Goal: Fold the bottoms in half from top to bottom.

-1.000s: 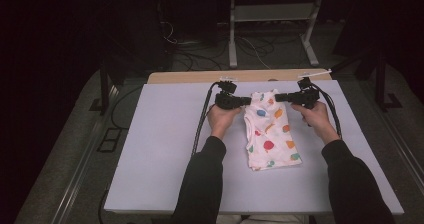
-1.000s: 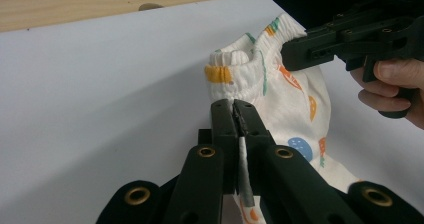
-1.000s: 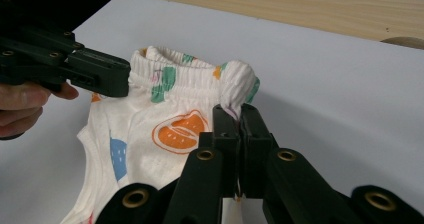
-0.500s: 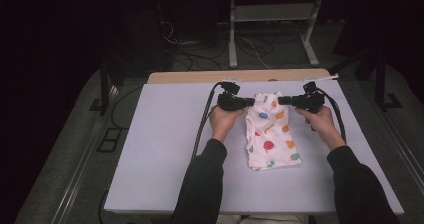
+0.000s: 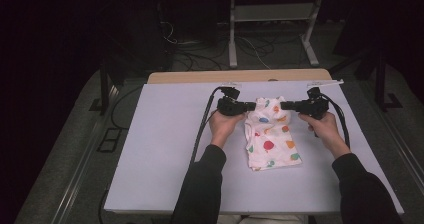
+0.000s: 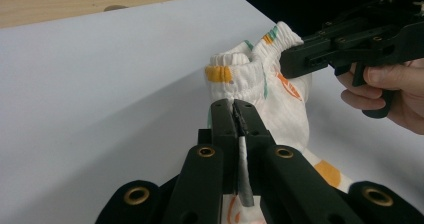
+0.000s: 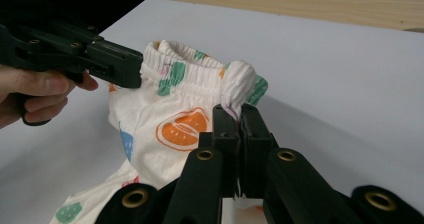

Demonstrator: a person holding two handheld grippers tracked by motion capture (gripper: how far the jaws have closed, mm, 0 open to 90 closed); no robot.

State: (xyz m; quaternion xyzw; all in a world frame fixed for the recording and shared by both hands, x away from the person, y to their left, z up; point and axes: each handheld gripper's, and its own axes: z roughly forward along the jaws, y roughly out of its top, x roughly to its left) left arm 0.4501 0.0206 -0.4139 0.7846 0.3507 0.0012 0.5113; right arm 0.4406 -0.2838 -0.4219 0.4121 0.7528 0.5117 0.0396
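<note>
We see a small white garment (image 5: 270,134) printed with coloured fruit shapes, its elastic waistband (image 7: 200,71) lifted off the sheet while the rest trails down toward the person and lies flat. The waistband hangs stretched between the two tools, gathered and ruffled along its top edge. At one end of it, the left gripper (image 5: 248,105) has its jaws pressed together on a pinch of the white cloth; in the left gripper view (image 6: 239,115) a thin fold of fabric runs down between the two black jaws. At the other end, the right gripper (image 5: 284,105) pinches the waistband the same way, and in the right gripper view (image 7: 239,119) the cloth disappears into the narrow slit between its shut jaws. Each tool points inward at the other, with the garment's open top directly between their tips. Behind each gripper a hand (image 5: 223,125) wraps the grip, and a black cable (image 5: 202,129) trails back from the left tool. Beneath both lies a pale sheet (image 5: 165,149) covering the table (image 5: 200,77), whose wooden edge shows beyond the tools.
</note>
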